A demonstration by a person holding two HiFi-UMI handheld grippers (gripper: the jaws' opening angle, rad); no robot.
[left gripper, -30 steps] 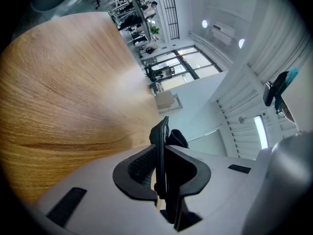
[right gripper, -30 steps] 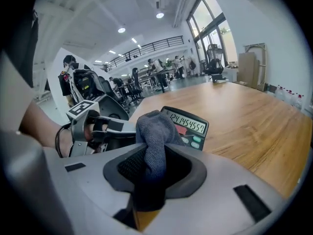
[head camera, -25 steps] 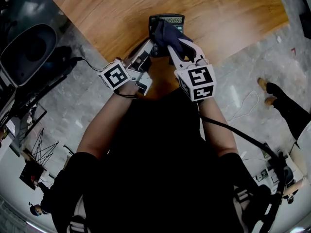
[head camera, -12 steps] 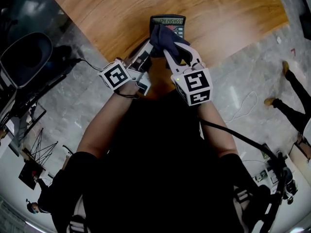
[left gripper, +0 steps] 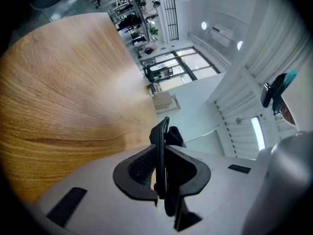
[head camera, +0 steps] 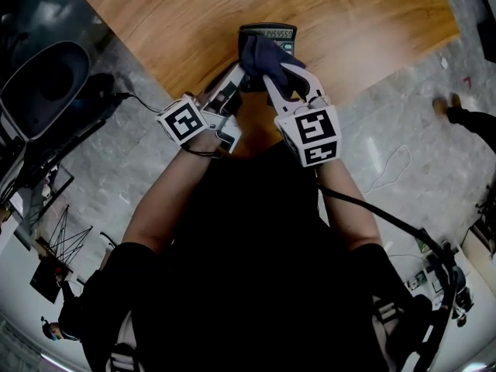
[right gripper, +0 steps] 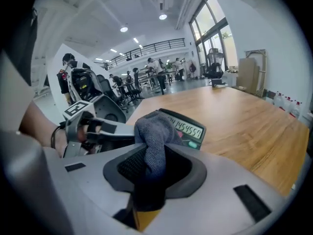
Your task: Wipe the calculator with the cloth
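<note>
head view: calculator wipe at near edge of wooden table (head camera: 155,22)
gripping calculator (head camera: 269,33) by its side edge in clamped left gripper (head camera: 235,74); pinching dark blue cloth (head camera: 262,53) tight in right gripper (head camera: 273,74), bunched against calculator's face.

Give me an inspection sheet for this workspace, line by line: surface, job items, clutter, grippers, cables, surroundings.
Surface: light brown wooden tabletop, bare where it shows.
Job's things: dark calculator with lit display; dark blue knitted cloth bunched over its keys, display uncovered.
Clutter: nothing seen.
Grippers: left gripper shut on the calculator's edge; right gripper shut on the cloth.
Cables: black cable beside the person's right arm; white cord on the floor.
Surroundings: grey stone floor, black office chair at the left, people in the distance.
</note>
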